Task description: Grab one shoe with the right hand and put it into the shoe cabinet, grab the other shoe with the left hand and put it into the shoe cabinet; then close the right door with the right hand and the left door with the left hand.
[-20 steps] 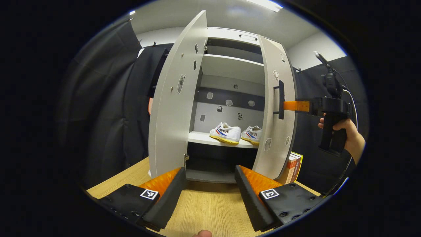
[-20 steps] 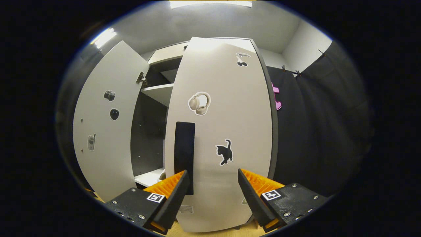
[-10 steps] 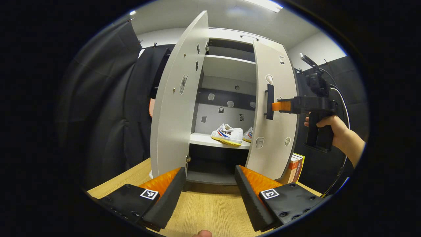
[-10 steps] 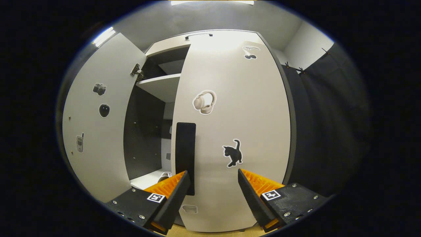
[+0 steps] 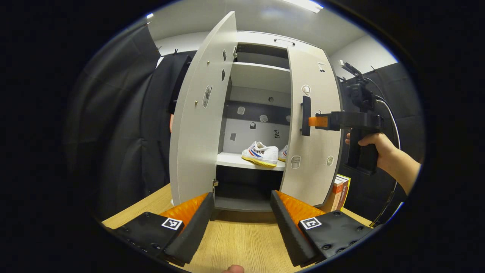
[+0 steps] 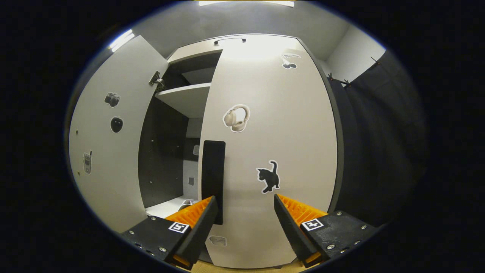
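Note:
Two white sneakers, one [image 5: 260, 154] in full and the other [image 5: 282, 152] half hidden by the right door, sit on a middle shelf of the grey shoe cabinet [image 5: 261, 76]. The right door [image 5: 314, 144] stands partly swung in, its dark handle [image 5: 305, 115] facing out. A hand [image 5: 373, 146] holds my right gripper [image 5: 316, 121] with its tips at that door beside the handle. In the right gripper view the gripper [image 6: 245, 203] is open, close to the door [image 6: 273, 151] and handle [image 6: 213, 174]. My left gripper [image 5: 240, 201] is open over the wooden table [image 5: 238, 242], in front of the cabinet. The left door [image 5: 197, 125] stands wide open.
Several books [image 5: 339, 193] stand on the table to the right of the cabinet, behind the right door. Black cloth walls surround the cabinet on both sides. The open left door [image 6: 110, 151] juts toward me on the left. An upper shelf [image 6: 185, 100] is bare.
The right gripper has pushed the right door further toward the cabinet, hiding more of the second sneaker. The left gripper has stayed nearly still and open.

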`<state>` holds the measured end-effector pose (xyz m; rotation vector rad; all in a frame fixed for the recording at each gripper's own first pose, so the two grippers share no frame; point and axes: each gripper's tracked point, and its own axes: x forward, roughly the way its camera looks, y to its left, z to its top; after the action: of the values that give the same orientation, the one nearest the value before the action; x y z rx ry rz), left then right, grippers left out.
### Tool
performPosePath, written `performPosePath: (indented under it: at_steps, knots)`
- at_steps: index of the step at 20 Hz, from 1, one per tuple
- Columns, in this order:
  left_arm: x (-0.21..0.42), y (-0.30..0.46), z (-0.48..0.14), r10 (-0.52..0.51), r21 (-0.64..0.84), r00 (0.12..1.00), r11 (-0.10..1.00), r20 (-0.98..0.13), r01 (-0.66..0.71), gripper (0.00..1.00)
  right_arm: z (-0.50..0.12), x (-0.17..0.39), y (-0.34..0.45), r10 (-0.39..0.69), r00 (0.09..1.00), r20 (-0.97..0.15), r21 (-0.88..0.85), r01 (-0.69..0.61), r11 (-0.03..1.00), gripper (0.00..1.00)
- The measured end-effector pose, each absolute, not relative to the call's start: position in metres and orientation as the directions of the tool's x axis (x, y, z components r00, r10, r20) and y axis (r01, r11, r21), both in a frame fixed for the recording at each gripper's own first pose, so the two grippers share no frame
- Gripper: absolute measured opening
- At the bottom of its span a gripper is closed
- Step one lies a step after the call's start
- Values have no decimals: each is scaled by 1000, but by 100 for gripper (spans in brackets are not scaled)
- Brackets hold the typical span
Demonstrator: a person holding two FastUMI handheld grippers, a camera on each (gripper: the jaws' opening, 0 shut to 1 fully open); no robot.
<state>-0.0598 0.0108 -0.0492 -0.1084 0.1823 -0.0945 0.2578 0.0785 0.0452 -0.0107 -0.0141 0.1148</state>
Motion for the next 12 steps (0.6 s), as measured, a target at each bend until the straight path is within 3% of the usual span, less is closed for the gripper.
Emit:
performPosePath:
  at_steps: [5, 12]
  knots:
    - [-60, 9, -48, -113, -124, 978, 988, -174, 92, 96, 63, 221, 60, 98, 993, 59, 13, -99, 995, 92]
    - [-59, 1, -43, -151, -131, 975, 983, -161, 131, 99, 34, 144, 34, 84, 995, 52, -31, -83, 996, 92]
